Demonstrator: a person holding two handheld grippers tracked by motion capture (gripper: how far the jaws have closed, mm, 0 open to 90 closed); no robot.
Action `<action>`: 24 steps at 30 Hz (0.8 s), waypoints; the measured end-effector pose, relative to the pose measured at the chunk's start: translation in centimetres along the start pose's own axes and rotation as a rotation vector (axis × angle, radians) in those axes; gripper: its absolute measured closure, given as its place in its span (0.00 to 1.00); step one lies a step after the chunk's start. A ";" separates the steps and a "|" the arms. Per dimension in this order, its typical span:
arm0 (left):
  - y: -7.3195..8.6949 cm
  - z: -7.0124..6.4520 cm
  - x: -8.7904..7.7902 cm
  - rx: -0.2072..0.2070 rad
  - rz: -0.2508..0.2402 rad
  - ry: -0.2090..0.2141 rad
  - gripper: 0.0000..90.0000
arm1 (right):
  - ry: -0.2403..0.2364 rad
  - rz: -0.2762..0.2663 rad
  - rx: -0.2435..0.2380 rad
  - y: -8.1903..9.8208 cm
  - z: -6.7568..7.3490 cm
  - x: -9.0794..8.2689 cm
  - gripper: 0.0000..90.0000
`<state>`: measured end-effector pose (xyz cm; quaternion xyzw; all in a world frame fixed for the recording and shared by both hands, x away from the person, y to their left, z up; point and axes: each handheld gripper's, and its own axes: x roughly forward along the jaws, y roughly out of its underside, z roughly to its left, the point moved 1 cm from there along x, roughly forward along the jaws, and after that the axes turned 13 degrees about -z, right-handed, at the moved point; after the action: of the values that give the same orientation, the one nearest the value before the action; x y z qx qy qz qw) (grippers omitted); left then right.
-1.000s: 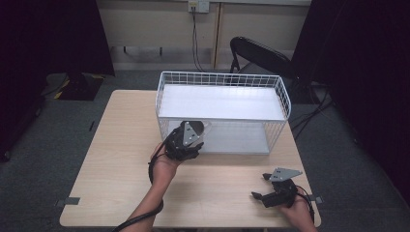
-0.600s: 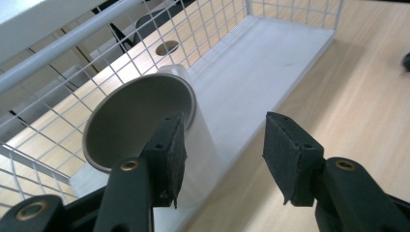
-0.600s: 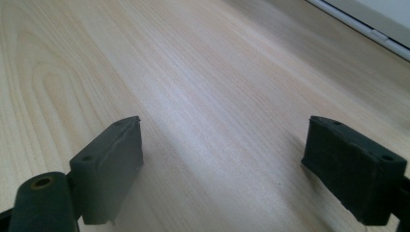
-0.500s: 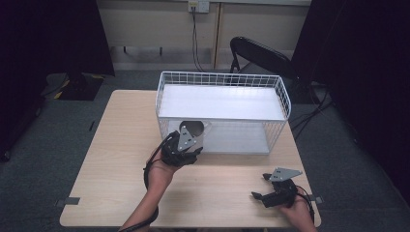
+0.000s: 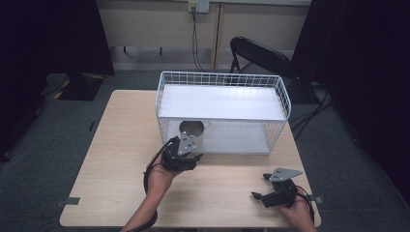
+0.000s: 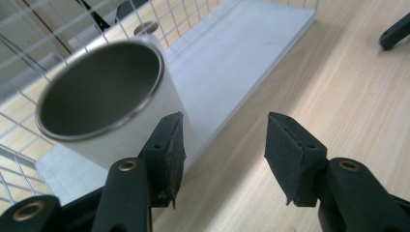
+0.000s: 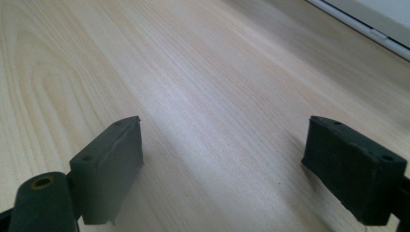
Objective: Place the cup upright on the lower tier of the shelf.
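A white cup with a steel inside stands in the lower level of the white wire basket, at its front left corner. In the left gripper view the cup lies just beyond and to the left of the left jaw, outside the gap. My left gripper is open, with bare table between its pads. My right gripper rests near the table's front right edge, open wide over bare wood.
The basket has a white shelf on top and a white floor, and fills the back middle of the wooden table. A black chair stands behind it. Dark curtains flank the room.
My left gripper has drawn back from the basket toward the person, uncovering the cup that it hid before. The right gripper has stayed where it was.
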<state>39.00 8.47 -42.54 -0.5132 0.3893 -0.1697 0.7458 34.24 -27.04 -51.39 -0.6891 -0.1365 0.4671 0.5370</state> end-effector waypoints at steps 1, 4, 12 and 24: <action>0.3 0.1 0.2 -0.007 0.008 -0.005 0.53 | 0.000 0.000 0.000 0.0 0.0 0.0 0.14; 0.9 0.4 0.5 -0.025 0.016 -0.011 0.52 | 0.000 0.000 0.000 0.0 0.0 0.0 0.14; 1.6 1.3 1.2 -0.050 0.033 -0.029 0.52 | 0.000 -0.001 0.000 0.0 0.0 0.0 0.14; 1.7 1.8 1.7 -0.070 0.029 -0.051 0.52 | 0.002 -0.001 0.001 0.0 0.0 -0.1 0.14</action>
<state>41.19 9.18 -44.51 -0.5375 0.3831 -0.1322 0.7395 34.19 -27.09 -51.39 -0.6890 -0.1359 0.4665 0.5377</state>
